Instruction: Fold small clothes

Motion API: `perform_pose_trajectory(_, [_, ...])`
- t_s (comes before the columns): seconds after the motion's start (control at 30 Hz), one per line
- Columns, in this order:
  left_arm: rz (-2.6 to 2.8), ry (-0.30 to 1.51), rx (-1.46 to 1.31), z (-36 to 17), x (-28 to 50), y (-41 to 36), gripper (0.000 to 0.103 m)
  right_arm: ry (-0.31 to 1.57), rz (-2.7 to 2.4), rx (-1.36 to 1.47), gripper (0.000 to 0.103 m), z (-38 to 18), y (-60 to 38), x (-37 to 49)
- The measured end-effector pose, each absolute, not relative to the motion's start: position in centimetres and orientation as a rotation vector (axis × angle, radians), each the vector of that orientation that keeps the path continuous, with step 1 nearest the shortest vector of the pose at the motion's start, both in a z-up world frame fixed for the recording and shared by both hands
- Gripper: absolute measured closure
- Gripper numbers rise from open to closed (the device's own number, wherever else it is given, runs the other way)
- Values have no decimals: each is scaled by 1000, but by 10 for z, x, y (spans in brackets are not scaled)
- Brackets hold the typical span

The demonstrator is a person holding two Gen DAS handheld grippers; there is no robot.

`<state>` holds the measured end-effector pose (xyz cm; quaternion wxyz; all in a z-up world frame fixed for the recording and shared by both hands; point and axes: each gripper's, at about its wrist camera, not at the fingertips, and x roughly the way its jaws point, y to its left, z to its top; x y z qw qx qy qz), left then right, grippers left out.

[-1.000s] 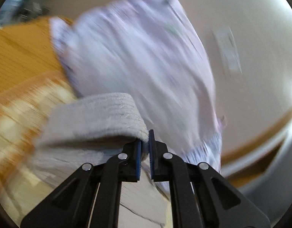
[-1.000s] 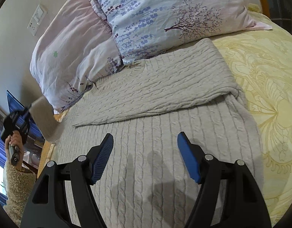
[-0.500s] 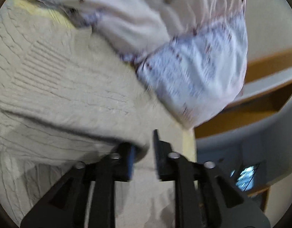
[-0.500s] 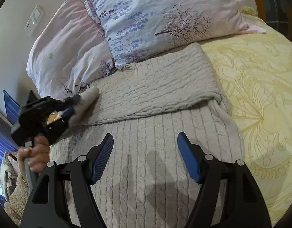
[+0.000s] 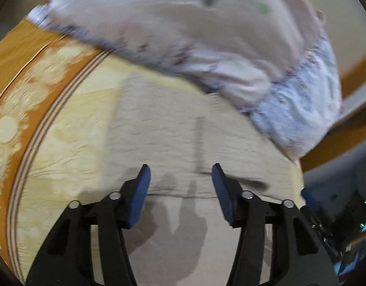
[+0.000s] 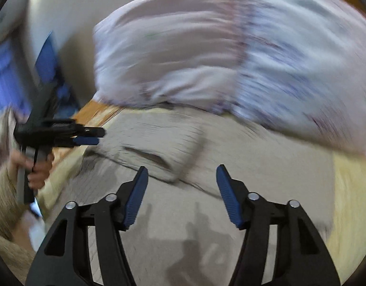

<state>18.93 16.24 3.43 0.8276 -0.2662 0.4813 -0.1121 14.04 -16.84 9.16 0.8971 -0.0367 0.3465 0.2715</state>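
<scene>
Left wrist view: left gripper spread wide, empty, above grey knit sweater. Right gripper likewise gaping, nothing held; 2 pillows beyond.

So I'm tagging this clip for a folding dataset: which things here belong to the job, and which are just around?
Part of the job:
- grey knit sweater, sleeve folded across it
- left gripper, open
- right gripper, open

Just lying about:
- floral pillows beyond the sweater
- yellow bedspread under it
</scene>
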Motion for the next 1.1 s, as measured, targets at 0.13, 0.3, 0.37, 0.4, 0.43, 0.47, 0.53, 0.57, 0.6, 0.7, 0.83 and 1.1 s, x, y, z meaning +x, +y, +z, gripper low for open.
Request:
perform_pose_trajectory(0.13, [-212,1054,-531,19,187,169,67,721,675,-220,55,83,-108,154])
perform_pose_trajectory(0.3, [-226,1054,-502,16,186,170,64,754,714,-340,58,62,-56,169])
perform_pose_trajectory(0.37, [-236,1052,-506,17,189,166,62,752,700,-399,59,54,-42,172])
perform_pose_trajectory(0.4, [-242,1051,-512,16,189,166,61,754,694,-421,59,51,-38,173])
perform_pose_trajectory(0.43, [-246,1050,-516,15,190,165,60,753,683,-448,59,48,-32,175])
perform_pose_trajectory(0.47, [-248,1050,-521,15,191,165,60,753,674,-462,59,45,-28,177])
perform_pose_trajectory(0.53, [-254,1049,-533,15,191,166,60,744,633,-504,66,38,-21,182])
perform_pose_trajectory(0.57, [-256,1048,-536,14,191,167,60,742,622,-507,89,35,-20,185])
perform_pose_trajectory(0.6, [-258,1047,-536,14,191,167,60,749,617,-489,95,35,-23,188])
perform_pose_trajectory(0.7, [-259,1045,-533,14,191,167,60,723,604,-321,96,50,-48,196])
perform_pose_trajectory(0.83, [-254,1043,-531,14,190,166,60,655,500,-56,96,79,-118,194])
perform_pose_trajectory(1.1, [-250,1038,-529,16,190,163,51,781,301,540,95,47,-295,175])
